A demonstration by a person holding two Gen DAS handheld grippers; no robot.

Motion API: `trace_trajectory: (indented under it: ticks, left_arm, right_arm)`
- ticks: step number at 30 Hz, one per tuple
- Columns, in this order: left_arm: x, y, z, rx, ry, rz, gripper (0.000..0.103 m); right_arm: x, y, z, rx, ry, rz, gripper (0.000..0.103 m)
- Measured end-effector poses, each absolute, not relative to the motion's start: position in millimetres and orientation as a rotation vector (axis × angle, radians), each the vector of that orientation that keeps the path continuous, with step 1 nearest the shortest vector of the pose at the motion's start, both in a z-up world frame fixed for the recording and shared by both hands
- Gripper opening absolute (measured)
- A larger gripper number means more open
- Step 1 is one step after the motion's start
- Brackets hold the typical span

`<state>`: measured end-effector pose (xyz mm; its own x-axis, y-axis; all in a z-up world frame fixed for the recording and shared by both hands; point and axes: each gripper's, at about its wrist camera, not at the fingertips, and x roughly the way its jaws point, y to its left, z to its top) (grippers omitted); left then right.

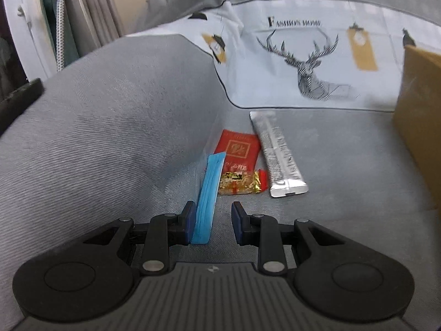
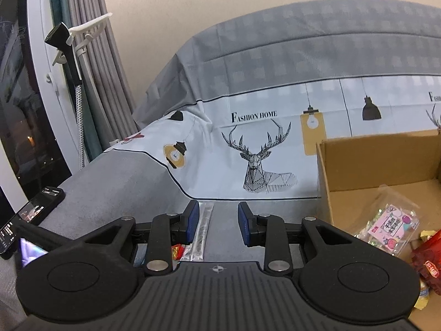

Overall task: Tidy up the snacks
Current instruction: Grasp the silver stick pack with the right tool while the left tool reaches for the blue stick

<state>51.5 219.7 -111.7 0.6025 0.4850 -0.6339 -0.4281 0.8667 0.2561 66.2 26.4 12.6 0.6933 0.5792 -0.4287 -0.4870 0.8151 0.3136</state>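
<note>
- Left gripper [image 1: 212, 218]: jaws apart, blue packet [image 1: 207, 198] standing between them against the left pad, right pad clear of it
- Right gripper [image 2: 217, 224]: jaws apart, nothing gripped
- Sofa seat [image 1: 344, 165], by the armrest corner: red packet [image 1: 239, 149], gold candy [image 1: 239, 183], silver stick pack [image 1: 277, 151]
- Cardboard box [image 2: 358, 162] at the seat's right edge holds a clear candy bag [image 2: 391, 226]

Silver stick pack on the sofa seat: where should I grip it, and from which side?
Grip the silver stick pack across its narrow width near the middle, coming from above. It lies flat and long on the sofa seat; its right edge is clear, while the gold candy and red sachet crowd its left.
</note>
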Motion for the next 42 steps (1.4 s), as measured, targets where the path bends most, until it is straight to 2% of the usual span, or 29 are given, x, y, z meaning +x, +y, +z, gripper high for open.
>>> trace_trajectory:
  ticks: [8,10,11,14,16,20,26,30,31,32,33,34,35,36,42]
  left_arm:
    - [66.2,225.7,-130.3,0.138,0.819,0.553,0.031]
    - [68.8,227.9,-131.2,0.133,0.817,0.553,0.023]
    - [70.7,230.0,-131.0,0.119,0.819,0.561,0.013]
    - [65.3,238.4,-125.3,0.032,0.806,0.576,0.010]
    - [60.4,239.7,-118.4,-0.004,0.787,0.583,0.002]
    - [51.0,247.8,-105.4,-0.150,0.784,0.550,0.001]
    - [44.7,257.6,-95.1,-0.301,0.790,0.520,0.001]
    - [42.0,261.1,-90.7,-0.360,0.789,0.513,0.001]
    - [40.1,261.3,-89.5,-0.374,0.788,0.512,0.001]
    - [38.6,262.0,-88.0,-0.388,0.789,0.510,0.001]
    - [37.9,262.4,-86.9,-0.402,0.789,0.507,0.001]
    - [36.4,264.4,-85.5,-0.413,0.787,0.506,0.001]
    - [35.1,265.3,-83.8,-0.421,0.784,0.505,0.001]
    - [33.3,266.0,-81.7,-0.431,0.782,0.499,0.001]
    - [29.4,271.4,-71.4,-0.505,0.751,0.420,0.001]
  right_arm:
    - [76.9,34.0,12.8,0.205,0.586,0.634,0.039]
    - [83.3,38.6,15.1,0.211,0.616,0.650,0.040]
    - [86.7,41.6,16.3,0.210,0.623,0.648,0.041]
    - [107.5,57.5,19.5,0.212,0.644,0.616,0.042]
    - [129.3,70.6,16.0,0.226,0.698,0.612,0.043]
    - [176.8,109.7,-12.0,0.214,0.845,0.597,0.045]
    - [209.3,168.3,-68.7,0.051,1.021,0.600,0.065]
    - [214.2,188.7,-92.7,-0.050,1.065,0.575,0.066]
    - [212.1,191.5,-92.0,-0.074,1.044,0.576,0.062]
    - [209.8,194.0,-91.3,-0.106,1.031,0.581,0.041]
    - [207.4,195.4,-89.9,-0.131,1.020,0.588,0.029]
    - [205.6,194.4,-88.3,-0.141,1.013,0.593,0.027]
    - [203.9,191.4,-86.6,-0.145,1.011,0.597,0.022]
    - [200.3,187.3,-83.5,-0.150,1.000,0.598,0.019]
    - [167.1,140.2,-43.1,-0.069,0.950,0.532,0.019]
